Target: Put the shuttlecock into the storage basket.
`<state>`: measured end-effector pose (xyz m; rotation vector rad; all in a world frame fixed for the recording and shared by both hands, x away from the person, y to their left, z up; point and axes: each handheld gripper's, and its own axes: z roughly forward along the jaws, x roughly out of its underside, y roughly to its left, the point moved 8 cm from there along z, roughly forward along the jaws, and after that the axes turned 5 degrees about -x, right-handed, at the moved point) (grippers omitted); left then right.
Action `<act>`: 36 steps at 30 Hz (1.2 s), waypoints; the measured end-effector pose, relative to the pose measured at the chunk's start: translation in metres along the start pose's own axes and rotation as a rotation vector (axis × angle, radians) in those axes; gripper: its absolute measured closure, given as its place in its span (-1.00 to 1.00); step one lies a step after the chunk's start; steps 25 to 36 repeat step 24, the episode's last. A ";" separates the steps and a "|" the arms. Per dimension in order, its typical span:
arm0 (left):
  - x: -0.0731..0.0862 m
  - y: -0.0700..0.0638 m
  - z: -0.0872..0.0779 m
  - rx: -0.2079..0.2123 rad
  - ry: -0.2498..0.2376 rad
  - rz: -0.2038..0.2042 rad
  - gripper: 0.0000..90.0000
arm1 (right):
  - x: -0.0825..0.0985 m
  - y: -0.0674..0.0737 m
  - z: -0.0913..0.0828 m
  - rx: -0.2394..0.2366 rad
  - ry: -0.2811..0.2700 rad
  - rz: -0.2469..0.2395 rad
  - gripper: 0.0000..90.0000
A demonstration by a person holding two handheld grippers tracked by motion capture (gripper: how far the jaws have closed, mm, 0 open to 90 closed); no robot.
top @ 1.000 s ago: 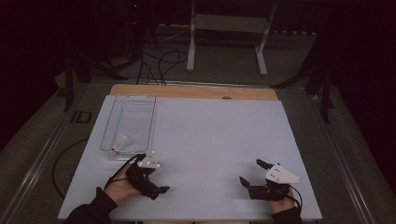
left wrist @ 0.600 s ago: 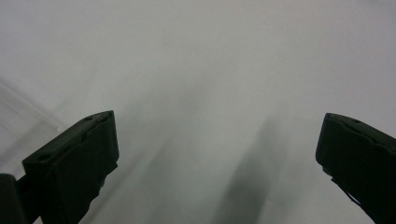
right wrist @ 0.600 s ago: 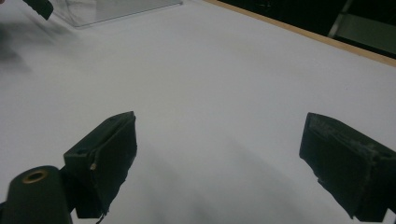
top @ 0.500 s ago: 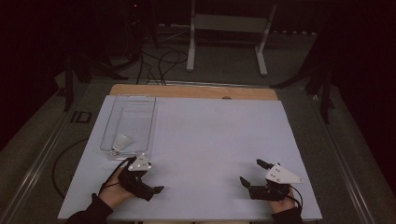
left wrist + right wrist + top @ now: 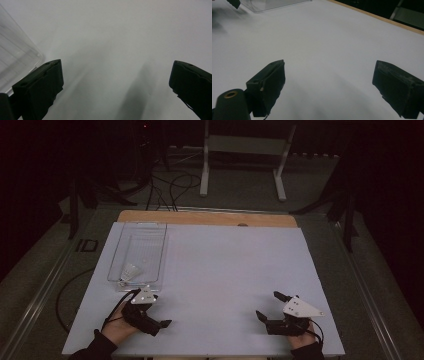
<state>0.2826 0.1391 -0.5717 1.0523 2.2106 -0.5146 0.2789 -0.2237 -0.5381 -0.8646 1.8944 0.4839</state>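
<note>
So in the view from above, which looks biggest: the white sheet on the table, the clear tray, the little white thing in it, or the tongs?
Largest to smallest in the high view:
1. White sheet
2. Clear tray
3. Left tongs and right tongs, which look about alike
4. Small white thing in the tray

The tongs sit nearer the camera, which flatters their size.

Dark room, grey floor [image 5: 240, 202] (cables [image 5: 170, 187] trailing), white metal stand [image 5: 245, 150] behind.

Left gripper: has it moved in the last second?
Yes. The left gripper has pulled back from the clear tray toward the table's near edge; the tray stayed put.
</note>
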 end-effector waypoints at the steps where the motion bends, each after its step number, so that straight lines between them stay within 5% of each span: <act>1: 0.001 0.001 0.000 0.003 -0.001 0.003 -1.00 | 0.000 0.000 0.000 0.000 0.000 0.001 -0.75; 10: -0.001 0.001 -0.001 -0.003 -0.062 0.008 -1.00 | 0.001 -0.001 0.000 -0.001 0.002 0.006 -0.75; 36: 0.001 -0.002 0.005 -0.016 -0.035 0.033 -1.00 | 0.003 -0.001 0.000 -0.003 0.010 0.006 -0.75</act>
